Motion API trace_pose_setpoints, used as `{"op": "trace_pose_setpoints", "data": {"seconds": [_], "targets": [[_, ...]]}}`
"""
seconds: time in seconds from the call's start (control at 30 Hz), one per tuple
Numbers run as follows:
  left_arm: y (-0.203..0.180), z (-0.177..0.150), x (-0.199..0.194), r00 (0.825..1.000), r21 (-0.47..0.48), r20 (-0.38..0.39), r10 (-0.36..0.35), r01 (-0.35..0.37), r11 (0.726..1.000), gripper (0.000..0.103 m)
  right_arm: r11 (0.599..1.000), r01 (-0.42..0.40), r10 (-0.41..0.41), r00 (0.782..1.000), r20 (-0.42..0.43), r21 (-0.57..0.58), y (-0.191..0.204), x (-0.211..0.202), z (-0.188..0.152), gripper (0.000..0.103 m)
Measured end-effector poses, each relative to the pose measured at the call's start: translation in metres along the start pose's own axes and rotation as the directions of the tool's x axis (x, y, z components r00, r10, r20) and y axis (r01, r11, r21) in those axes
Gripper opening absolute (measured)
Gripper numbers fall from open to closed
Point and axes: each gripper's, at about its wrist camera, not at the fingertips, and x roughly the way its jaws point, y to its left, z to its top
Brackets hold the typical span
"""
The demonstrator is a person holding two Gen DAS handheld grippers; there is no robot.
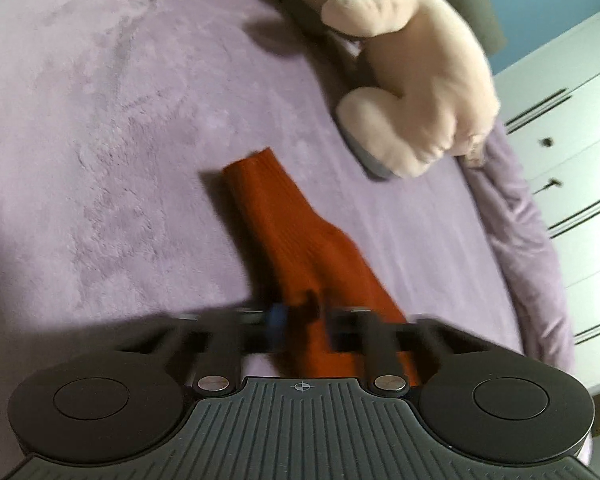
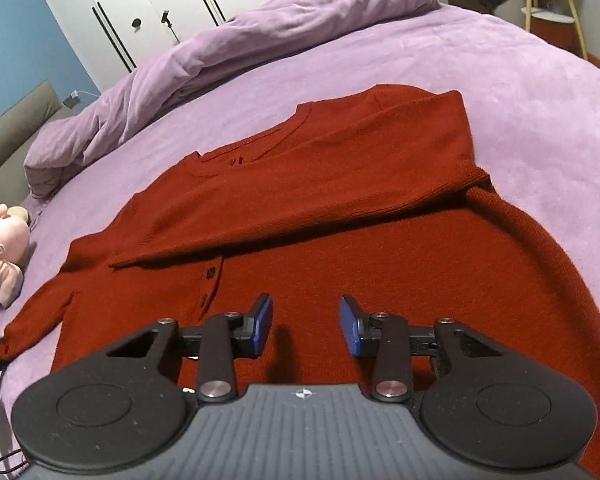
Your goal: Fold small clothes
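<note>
A: Right gripper [image 2: 305, 326] sits lowest in its view, blue pads spread wide with nothing between them, hovering over the hem end of the rust-red knitted cardigan [image 2: 340, 248].

B: Where does the cardigan lie?

A: Flat on the lilac plush bedspread [image 2: 520, 80]. One sleeve is folded across the chest; the other sleeve [image 1: 284, 216] stretches away from the body, towards the pale pink plush toy [image 1: 416, 76].

B: And the left gripper [image 1: 300, 316]?

A: Blurred, but it appears pinched onto that outstretched sleeve near the cuff.

B: How will the knit handle?

A: Judging by its drape, it is soft, light, limp and stretchy. Grip it at the cuff or hem edge.

B: Any labels or writing?

A: None readable.
</note>
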Motion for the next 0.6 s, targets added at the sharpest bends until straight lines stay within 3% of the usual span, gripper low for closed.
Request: {"op": "trace_pose_setpoints", "data": {"seconds": [0.03,0.13,0.2,0.27,0.3,0.37,0.4,0.47,0.5,0.53,0.6], "targets": [[-0.005,-0.002,-0.002,1.0,0.014,0.004,-0.008,0.008,1.0,0.009,1.0,-0.001,0.001,1.0,0.004,-0.005,0.0,-0.001,0.0,0.035],[-0.041,-0.015,-0.021,0.992,0.152,0.045,-0.118,0.11,0.982,0.008,1.0,-0.005,0.005,1.0,0.014,-0.002,-0.004,-0.004,0.0,0.033],[-0.082,-0.036,-0.037,0.977,0.279,0.017,-0.215,0.201,0.939,0.008,1.0,-0.01,0.01,1.0,0.023,0.01,-0.005,-0.007,0.002,0.033],[-0.133,-0.072,-0.058,0.939,0.41,-0.056,-0.339,0.331,0.85,0.008,1.0,-0.023,0.022,0.999,0.045,0.019,-0.007,-0.013,0.004,0.033],[-0.158,-0.095,-0.069,0.91,0.465,-0.116,-0.397,0.404,0.788,0.008,0.999,-0.03,0.029,0.998,0.054,0.021,-0.007,-0.016,0.006,0.033],[-0.204,-0.147,-0.091,0.83,0.535,-0.261,-0.492,0.549,0.642,0.009,0.998,-0.051,0.049,0.996,0.079,0.025,-0.008,-0.023,0.008,0.033],[-0.221,-0.174,-0.1,0.799,0.564,-0.324,-0.507,0.593,0.574,0.012,0.998,-0.061,0.059,0.994,0.088,0.027,-0.009,-0.026,0.009,0.033],[-0.247,-0.23,-0.111,0.739,0.606,-0.443,-0.507,0.664,0.438,0.039,0.997,-0.074,0.071,0.993,0.095,0.034,-0.011,-0.029,0.011,0.033],[-0.251,-0.248,-0.111,0.725,0.615,-0.477,-0.497,0.679,0.402,0.061,0.996,-0.079,0.075,0.993,0.094,0.041,-0.012,-0.029,0.013,0.033],[-0.254,-0.266,-0.108,0.73,0.627,-0.496,-0.47,0.676,0.388,0.067,0.995,-0.084,0.08,0.993,0.089,0.05,-0.014,-0.029,0.015,0.033],[-0.251,-0.293,-0.099,0.761,0.642,-0.524,-0.382,0.648,0.409,0.065,0.993,-0.1,0.095,0.993,0.075,0.066,-0.018,-0.025,0.019,0.034]]}}
